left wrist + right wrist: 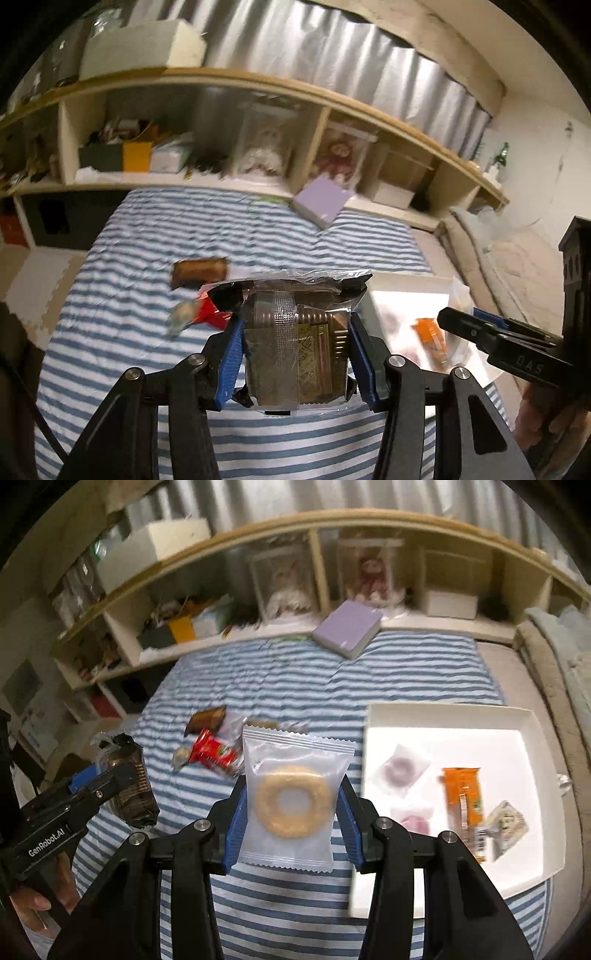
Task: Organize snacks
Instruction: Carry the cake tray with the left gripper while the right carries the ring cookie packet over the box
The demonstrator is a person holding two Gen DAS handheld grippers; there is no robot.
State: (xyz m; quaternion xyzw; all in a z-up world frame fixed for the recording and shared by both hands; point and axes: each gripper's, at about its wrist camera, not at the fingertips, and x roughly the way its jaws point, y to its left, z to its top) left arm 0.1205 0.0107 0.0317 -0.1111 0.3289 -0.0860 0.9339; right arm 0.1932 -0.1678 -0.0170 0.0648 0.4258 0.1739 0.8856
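Note:
My left gripper point(295, 354) is shut on a dark brown snack pack point(299, 350) in clear wrap, held above the striped bed. The same pack point(129, 786) shows at the left of the right wrist view, in the left gripper point(107, 779). My right gripper point(291, 812) is shut on a frosted packet with a ring-shaped biscuit point(291, 801). A white tray point(443, 716) lies to the right and holds an orange bar point(463, 794), two frosted packets and a small wrapped piece. On the bed lie a brown bar point(207, 718) and a red packet point(214, 755).
A blue-and-white striped sheet point(277, 679) covers the bed. A lilac box point(347, 629) lies at its far edge against a wooden shelf unit point(317, 568) full of boxes and toys. A beige cushion edge point(546, 672) runs along the right. A hand point(33, 901) grips the left tool.

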